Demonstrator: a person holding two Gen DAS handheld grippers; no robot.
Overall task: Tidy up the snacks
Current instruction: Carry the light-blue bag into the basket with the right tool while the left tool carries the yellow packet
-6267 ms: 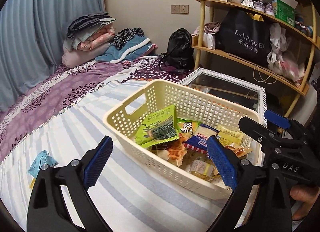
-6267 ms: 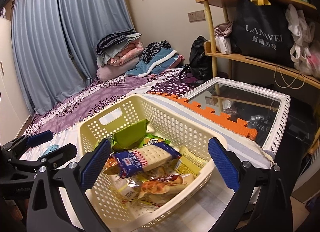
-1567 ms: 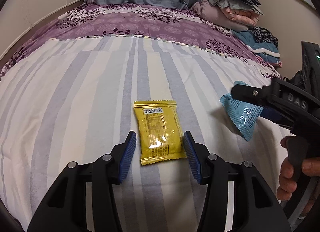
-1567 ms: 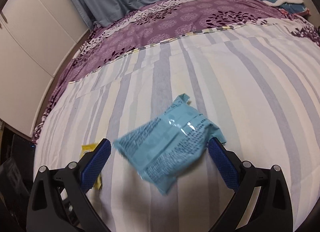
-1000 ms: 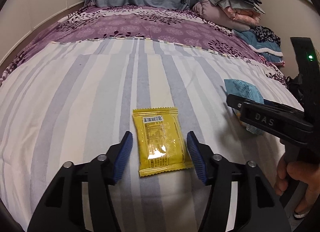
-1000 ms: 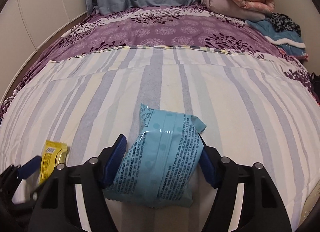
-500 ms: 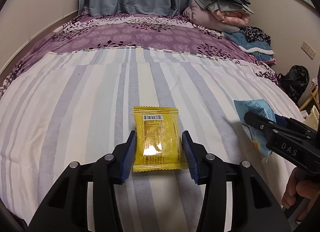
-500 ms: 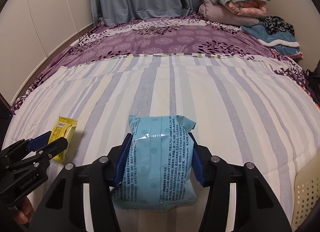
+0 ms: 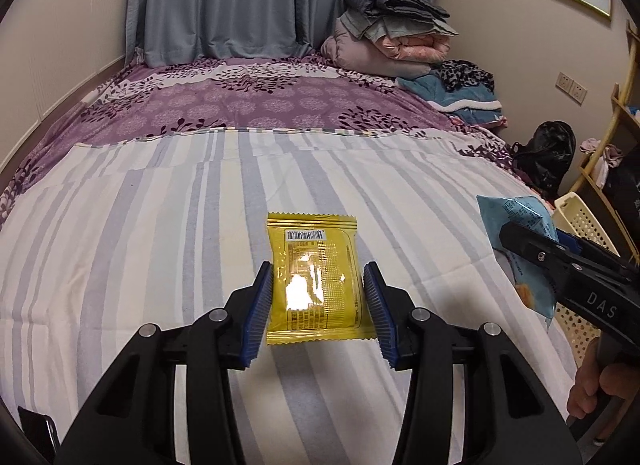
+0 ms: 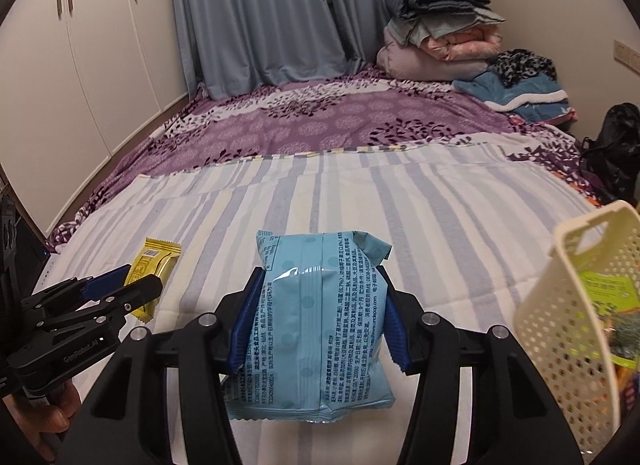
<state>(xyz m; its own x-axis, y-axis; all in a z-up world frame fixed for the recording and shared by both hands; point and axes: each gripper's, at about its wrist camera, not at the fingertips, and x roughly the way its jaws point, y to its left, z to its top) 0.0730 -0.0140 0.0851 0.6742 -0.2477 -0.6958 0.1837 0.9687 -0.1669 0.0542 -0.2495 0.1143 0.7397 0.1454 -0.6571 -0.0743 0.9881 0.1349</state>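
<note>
both grippers tilt down over the bed, left gripper [image 9: 318,305] clenched on yellow packet [image 9: 316,281], right gripper [image 10: 318,317] clenched on blue bag [image 10: 316,325], long axes running up-frame.

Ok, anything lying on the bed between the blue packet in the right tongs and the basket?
Nothing: in the right wrist view only bare striped sheet shows between the blue packet and the cream basket.

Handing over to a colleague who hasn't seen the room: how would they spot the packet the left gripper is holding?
Find the striped bedspread below the purple floral cover. Over it, the left gripper is clamped on a flat yellow packet with a barcode label at its far end. The only other packet out, in the right gripper, is pale blue and puffy.
</note>
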